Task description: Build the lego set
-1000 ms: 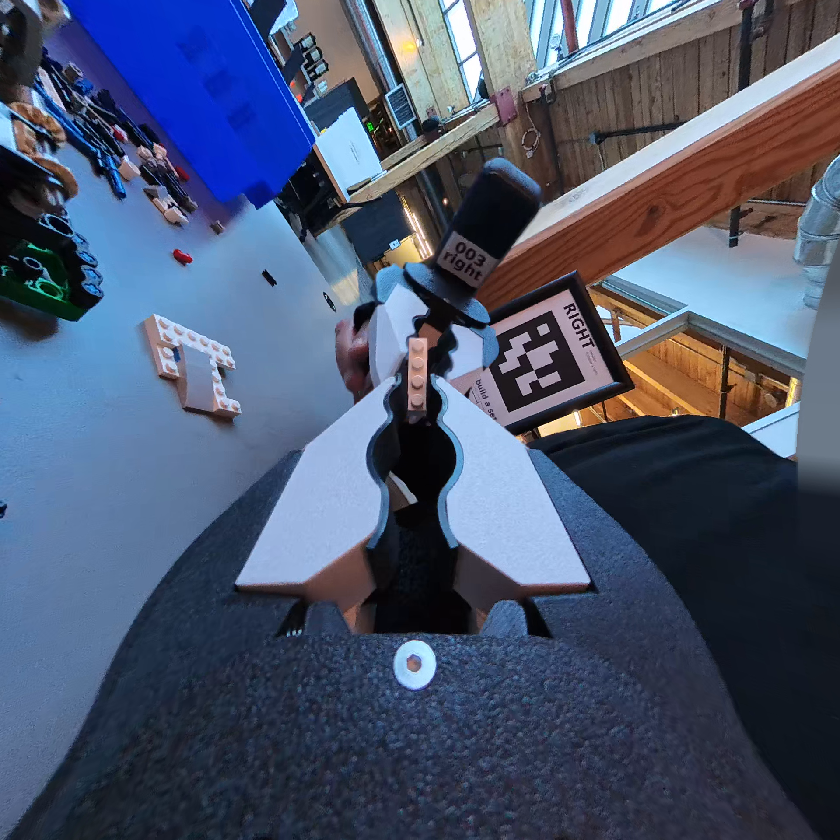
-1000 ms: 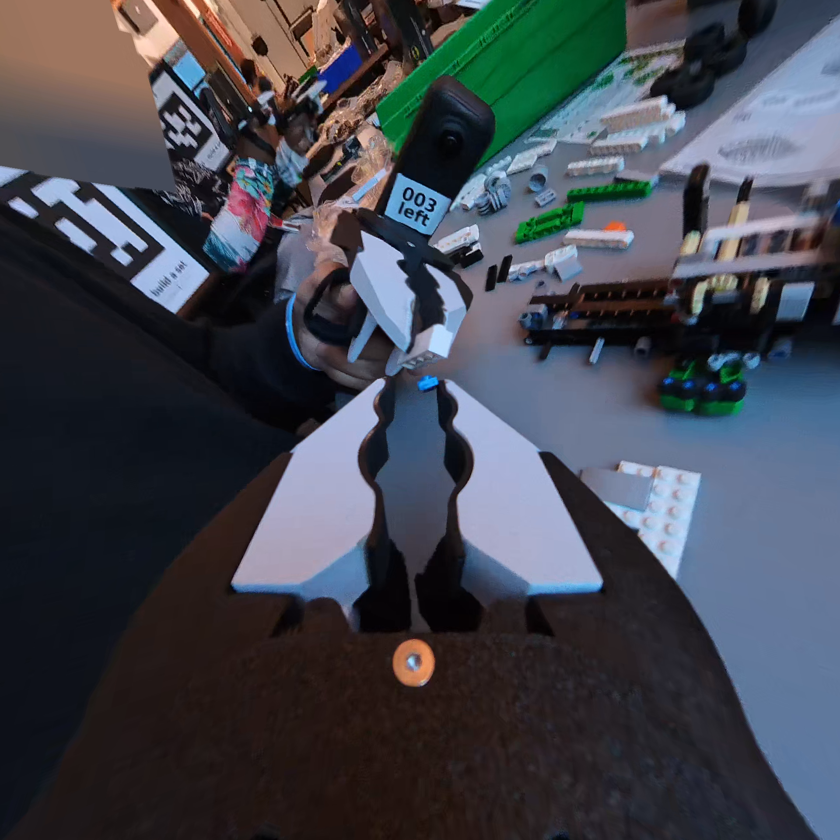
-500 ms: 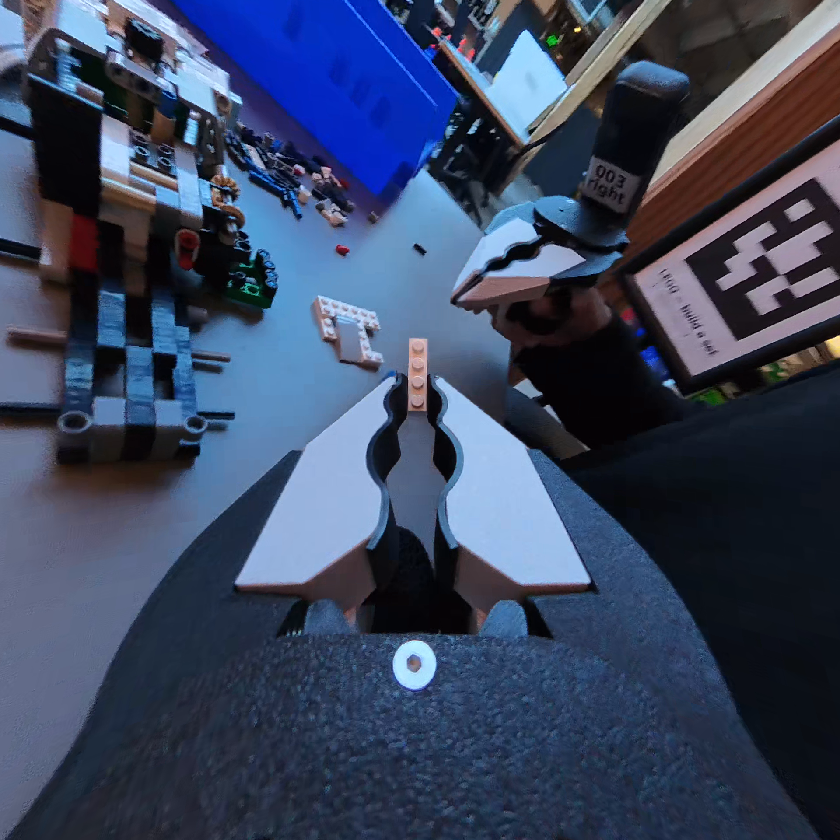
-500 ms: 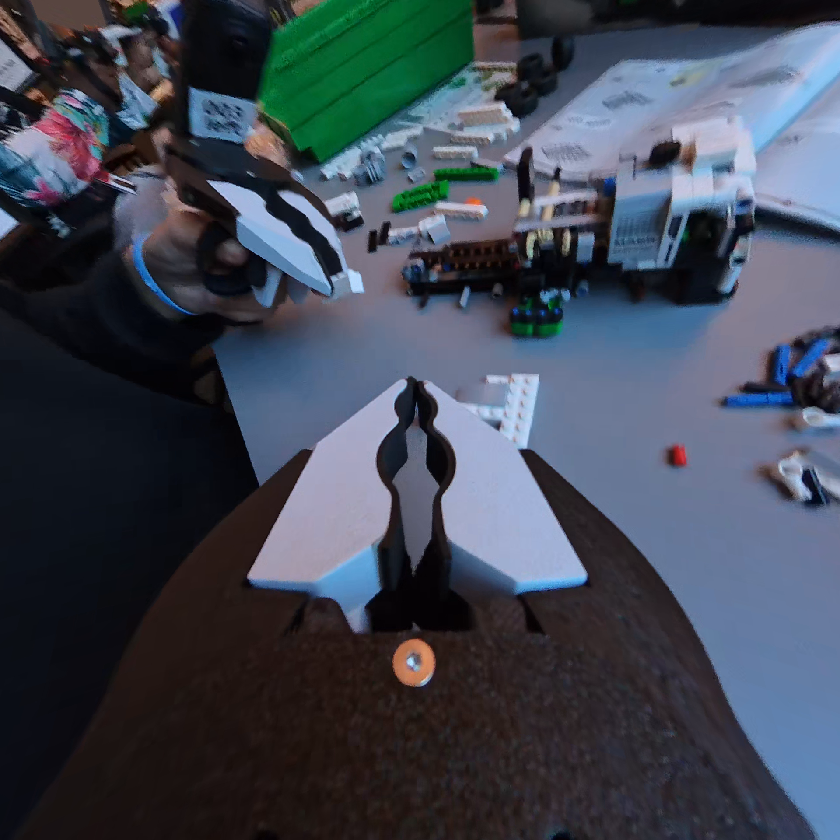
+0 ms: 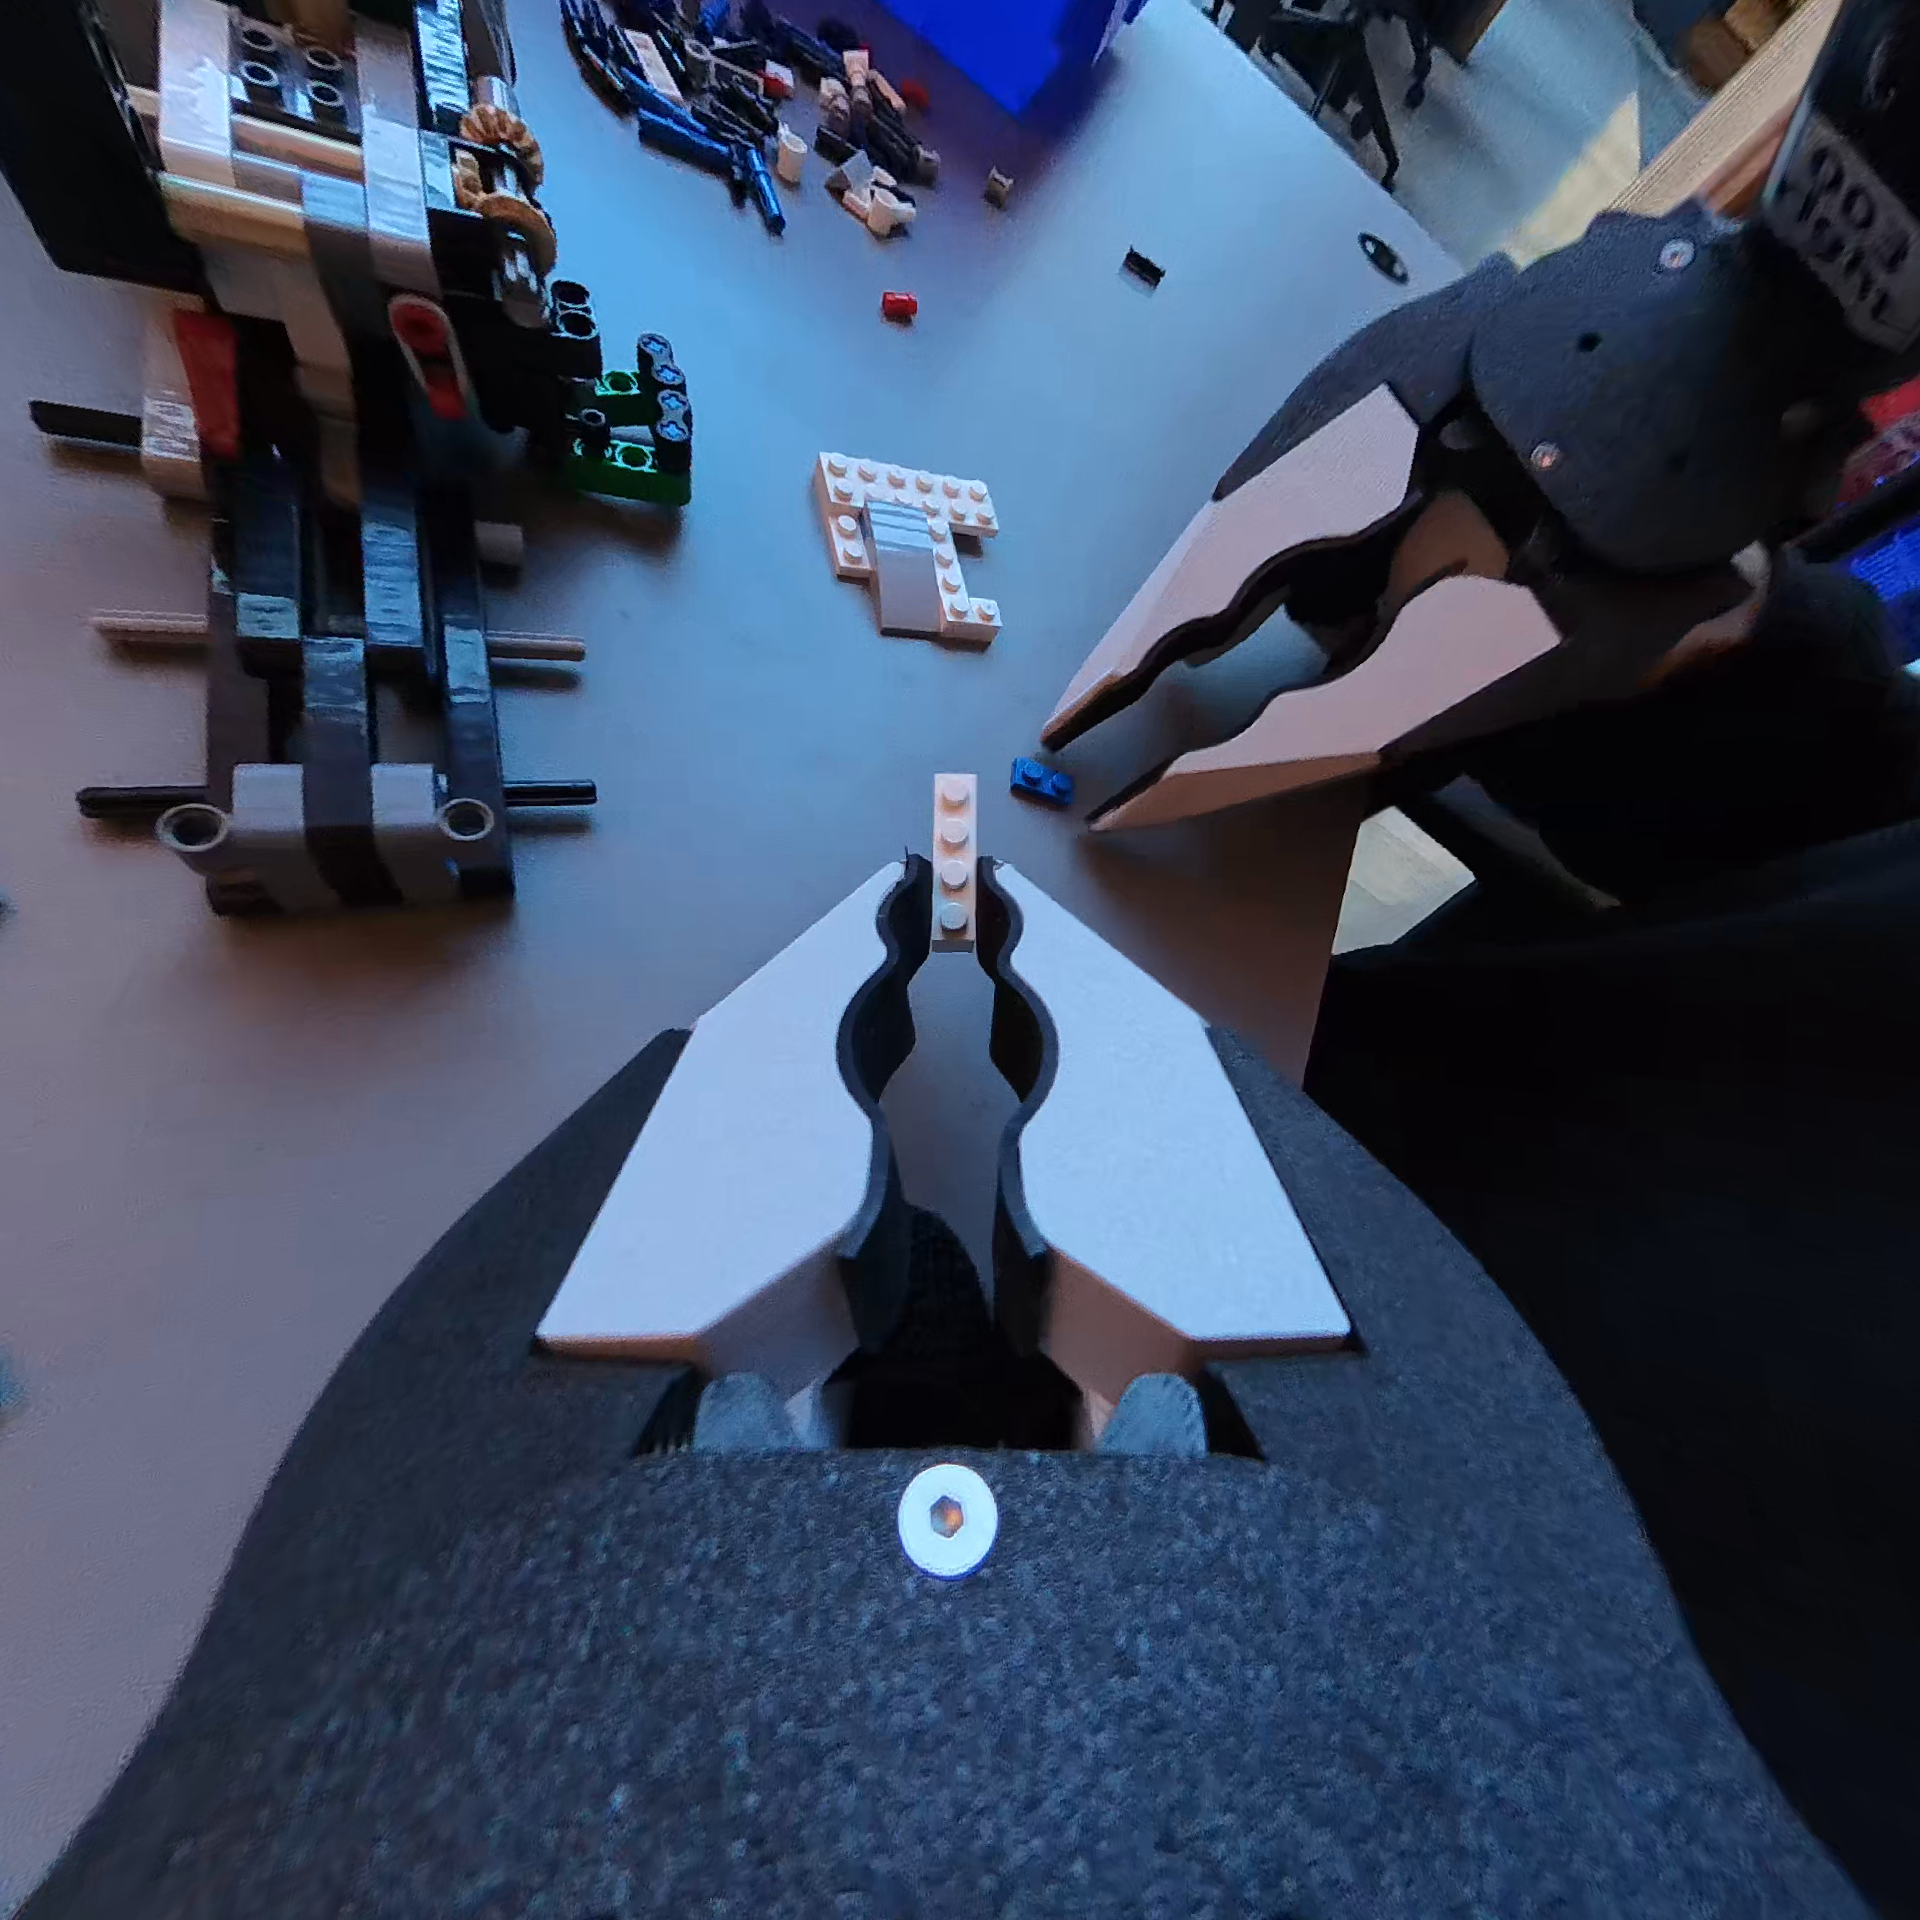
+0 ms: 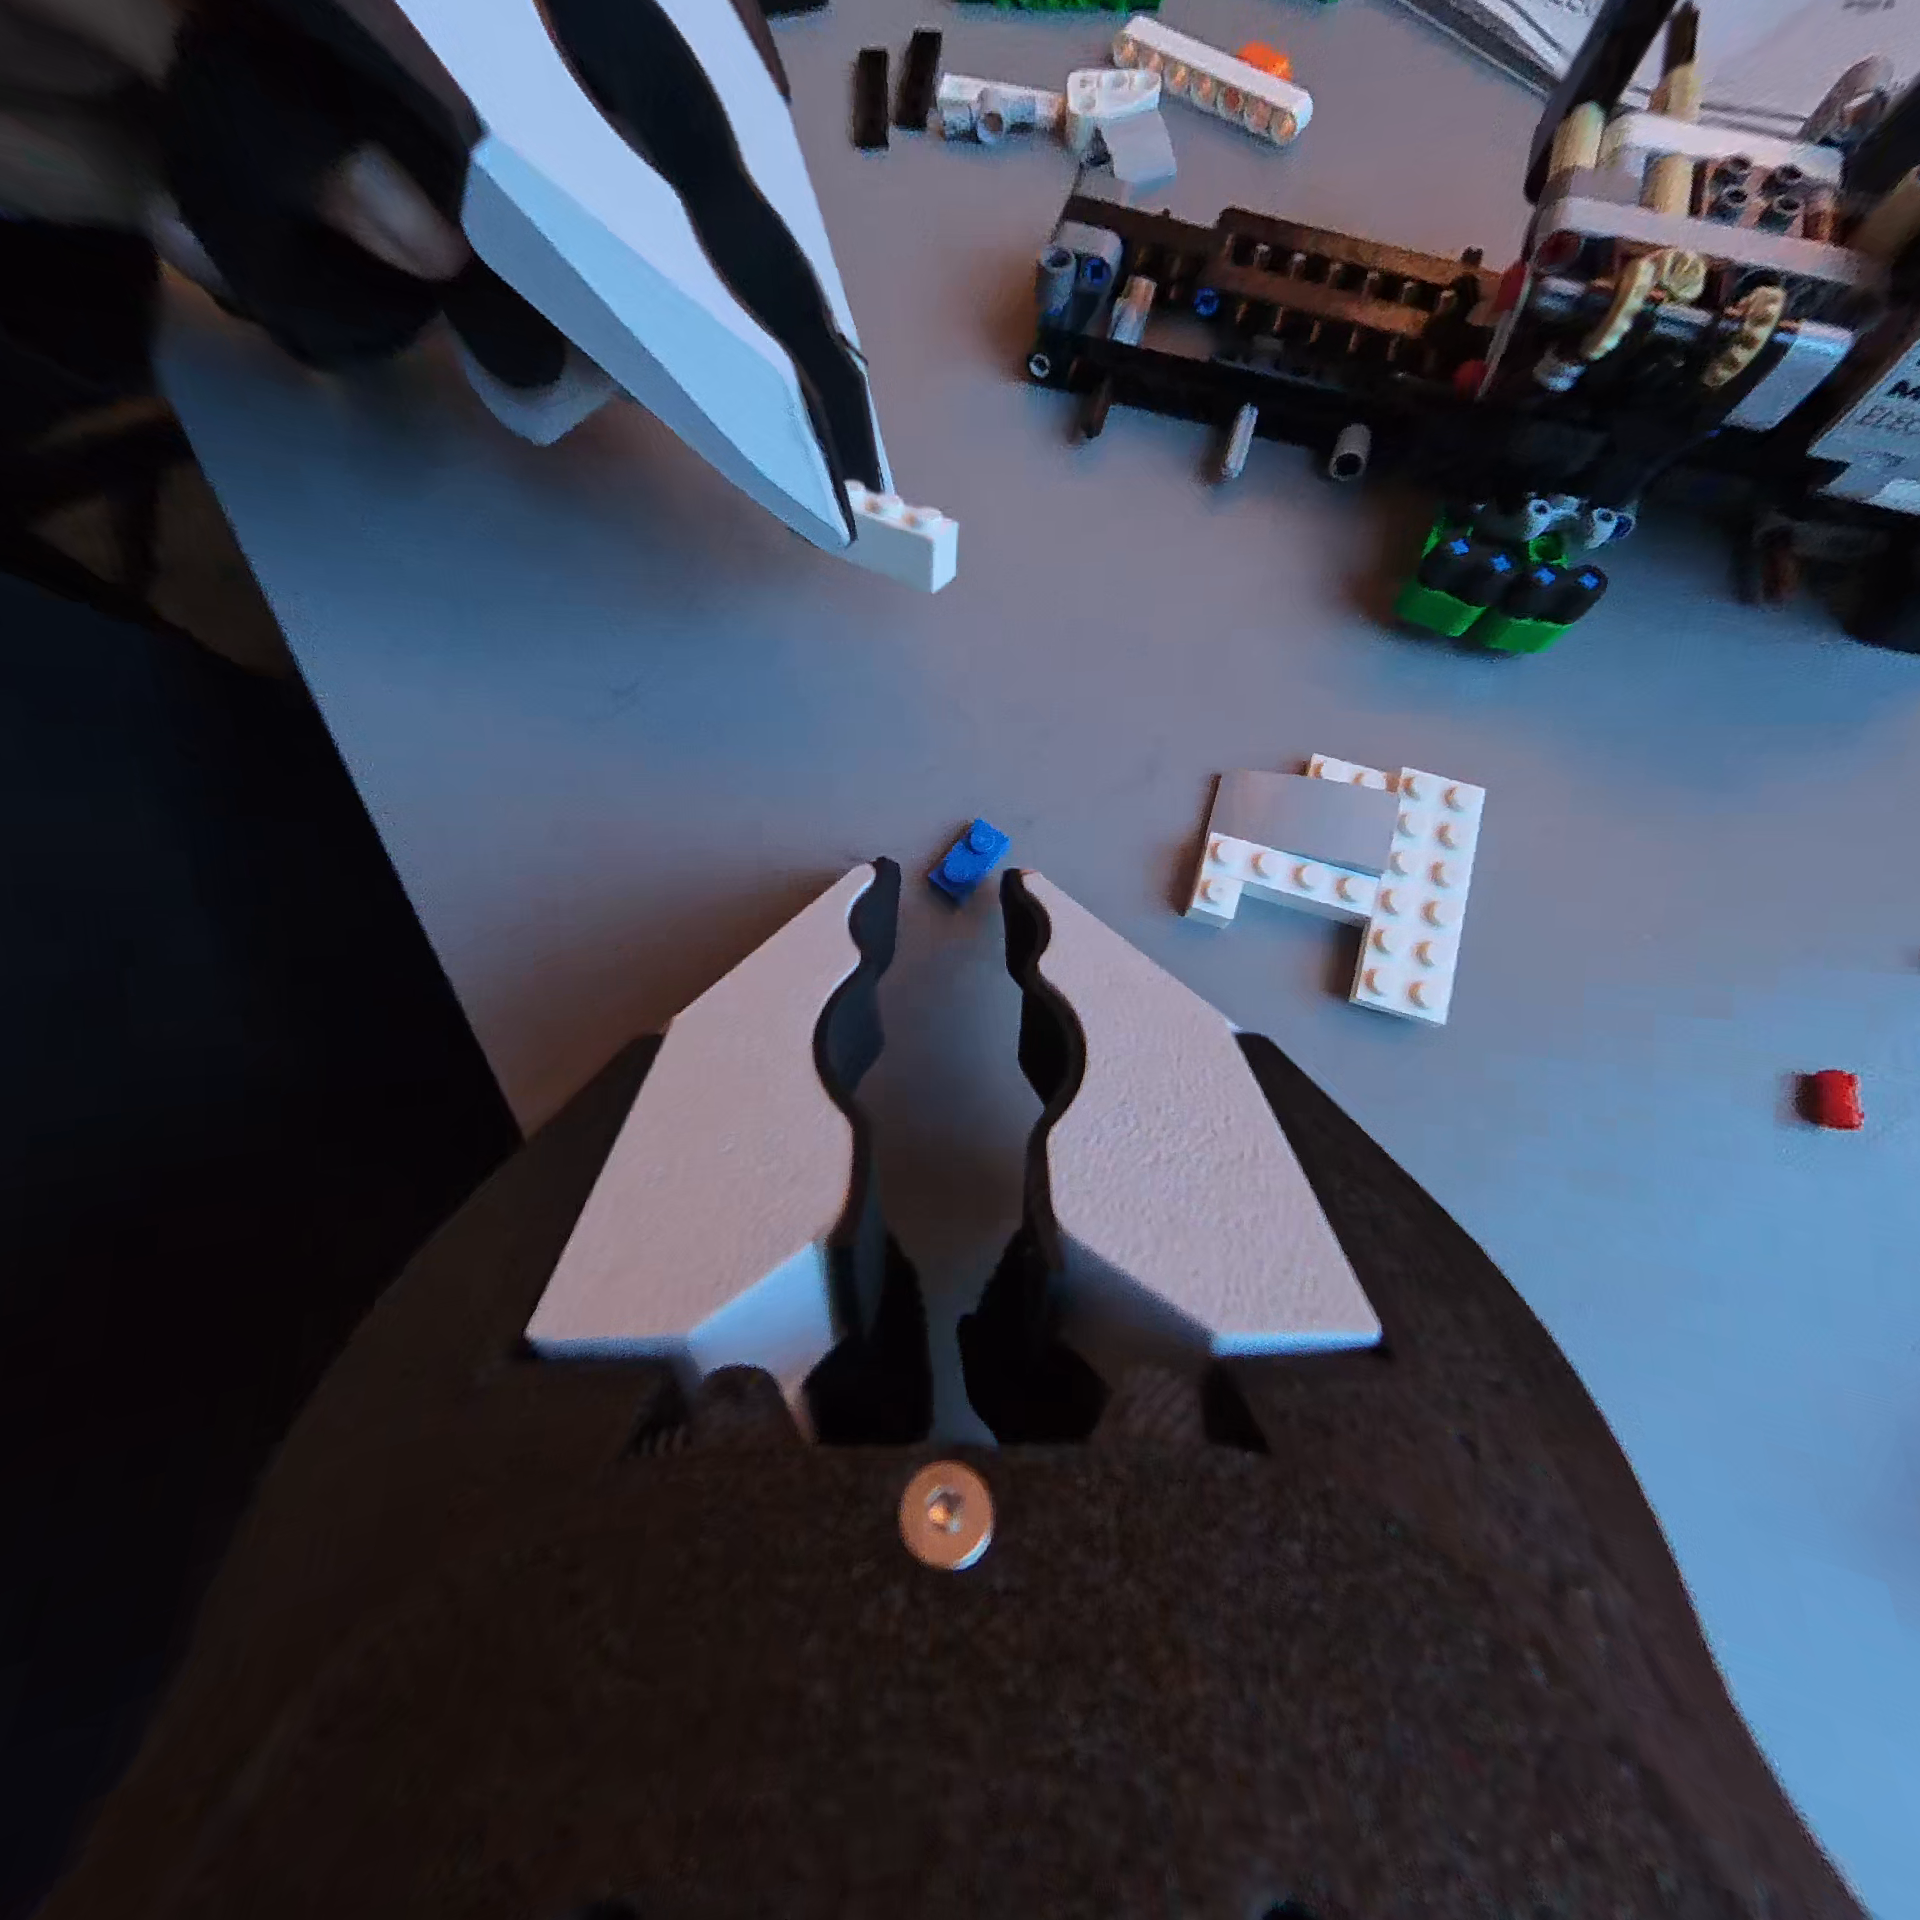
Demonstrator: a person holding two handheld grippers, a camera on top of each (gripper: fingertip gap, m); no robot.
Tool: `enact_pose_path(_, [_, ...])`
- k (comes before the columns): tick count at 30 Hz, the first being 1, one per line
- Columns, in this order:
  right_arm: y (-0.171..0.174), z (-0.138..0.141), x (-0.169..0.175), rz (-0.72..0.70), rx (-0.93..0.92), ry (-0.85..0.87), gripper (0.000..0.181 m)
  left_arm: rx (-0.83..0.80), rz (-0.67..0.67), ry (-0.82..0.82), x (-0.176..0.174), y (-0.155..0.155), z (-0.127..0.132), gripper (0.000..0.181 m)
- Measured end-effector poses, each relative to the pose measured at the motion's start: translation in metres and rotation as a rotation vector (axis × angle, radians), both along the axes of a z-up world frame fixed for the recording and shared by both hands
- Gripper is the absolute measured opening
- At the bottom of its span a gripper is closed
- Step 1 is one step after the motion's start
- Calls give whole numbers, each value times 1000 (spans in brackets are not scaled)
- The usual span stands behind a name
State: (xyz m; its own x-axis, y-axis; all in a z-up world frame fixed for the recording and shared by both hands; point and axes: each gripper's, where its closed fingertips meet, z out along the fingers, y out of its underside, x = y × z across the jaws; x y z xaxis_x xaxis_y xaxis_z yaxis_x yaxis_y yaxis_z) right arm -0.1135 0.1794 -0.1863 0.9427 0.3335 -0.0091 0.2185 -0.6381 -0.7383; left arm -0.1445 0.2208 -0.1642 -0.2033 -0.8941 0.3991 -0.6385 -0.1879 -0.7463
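My left gripper (image 5: pixel 951 881) is shut on a white one-by-four plate (image 5: pixel 954 847) that sticks out past the tips, held above the grey table. It also shows in the right wrist view (image 6: pixel 852 509) with the white plate (image 6: pixel 906 532). My right gripper (image 6: pixel 948 881) is open and low over the table, its tips either side of a small blue plate (image 6: pixel 969 857). The left wrist view shows the right gripper (image 5: pixel 1070 779) with the blue plate (image 5: pixel 1039 779) at its tips. A white plate assembly with a grey slope (image 6: pixel 1351 883) (image 5: pixel 914 540) lies just beyond.
A large black and grey Technic model (image 5: pixel 343 520) (image 6: pixel 1455 291) stands on the table, with a green piece (image 5: pixel 634 436) (image 6: pixel 1496 592) by it. A small red piece (image 5: pixel 899 304) (image 6: pixel 1829 1099), a pile of loose parts (image 5: pixel 769 104) and a blue bin (image 5: pixel 1039 42) lie farther off. Spacing between my two grippers at the tips: around 6 centimeters.
Both grippers have swung down toward the table. The right gripper has opened and come down around the blue plate. The left gripper still holds the white plate.
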Motion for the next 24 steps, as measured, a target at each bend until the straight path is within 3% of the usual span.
enact_pose_path(7, [4,-3,-1,-135,4,-70,18,-77,-13,-39,8,-10,8,7])
enact_pose_path(9, [7,-3,-5,-148,34,-72,8,-72,-36,-56,11,-13,10,7])
enact_pose_path(14, [6,-2,-17,32,69,-165,7,11,-130,-92,14,-16,11,7])
enact_pose_path(17, [5,4,-31,200,83,-104,7,45,-212,-107,9,-21,13,7])
enact_pose_path(22, [12,37,-32,222,123,147,6,-120,-214,-166,7,-25,34,7])
enact_pose_path(24, [11,24,-24,238,47,79,7,-91,-173,-128,8,-17,25,7])
